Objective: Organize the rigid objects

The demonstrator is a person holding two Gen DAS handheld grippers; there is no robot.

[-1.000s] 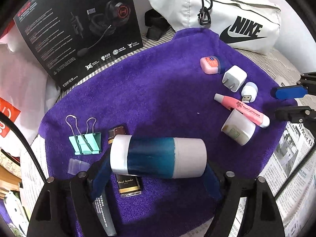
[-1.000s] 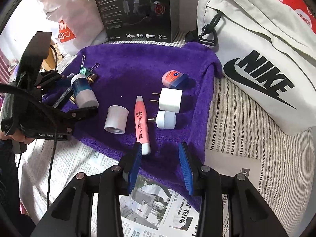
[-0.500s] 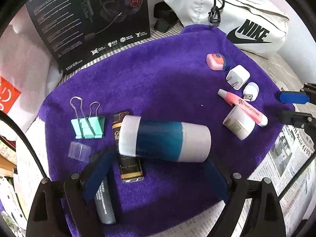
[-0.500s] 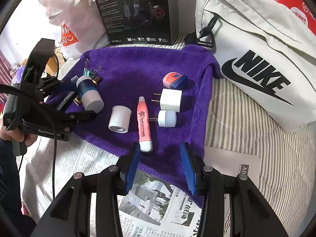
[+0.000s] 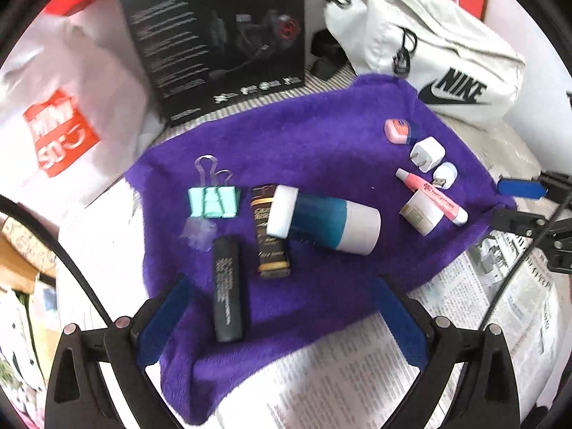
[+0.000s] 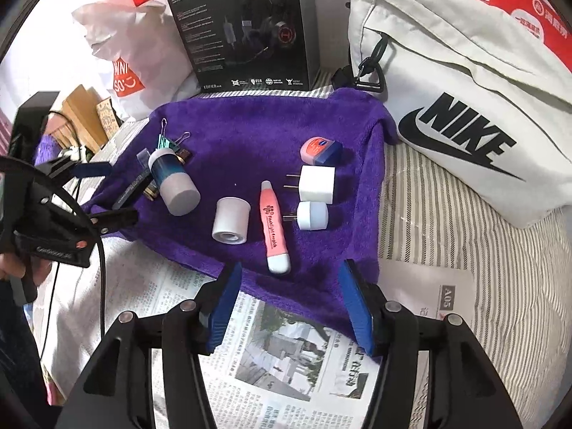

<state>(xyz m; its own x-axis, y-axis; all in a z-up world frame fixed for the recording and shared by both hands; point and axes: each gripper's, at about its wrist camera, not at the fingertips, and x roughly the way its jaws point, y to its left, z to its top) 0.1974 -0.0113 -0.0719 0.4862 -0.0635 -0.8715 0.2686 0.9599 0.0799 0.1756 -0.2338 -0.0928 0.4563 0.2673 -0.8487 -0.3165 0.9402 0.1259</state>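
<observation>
**Both jaws widening over the purple towel**

Over on the left, the left gripper [image 5: 282, 318] hangs above the towel [image 5: 321, 150] with jaws opening, spread very wide and nothing between them. Just ahead of it lies a black tube [image 5: 228, 289], and beside that a brown tube [image 5: 270, 236]. A clear scrap [image 5: 198, 234] sits below the green clip [image 5: 213, 203] near the towel's left edge. The teal bottle [image 5: 325, 223] lies on its side, its white cap end resting across the brown tube, clear of both pads.

Moving along to the middle: a white cup [image 6: 230, 220] on its side, then the pink pen [image 6: 272, 223] just beside it. Right of the pen, a white charger [image 6: 316, 183], prongs pointing at the pen, and under it a small USB light [image 6: 311, 215]. Further back, a pink tin [image 6: 318, 149].

The right gripper [image 6: 291, 309] hovers at the towel's near edge over newspaper [image 6: 271, 357], jaws opening, about halfway, empty; the pen's white tip lies just ahead of them. Far right, a white bag [image 6: 447, 82] rests on the striped bed [image 6: 482, 268].
</observation>
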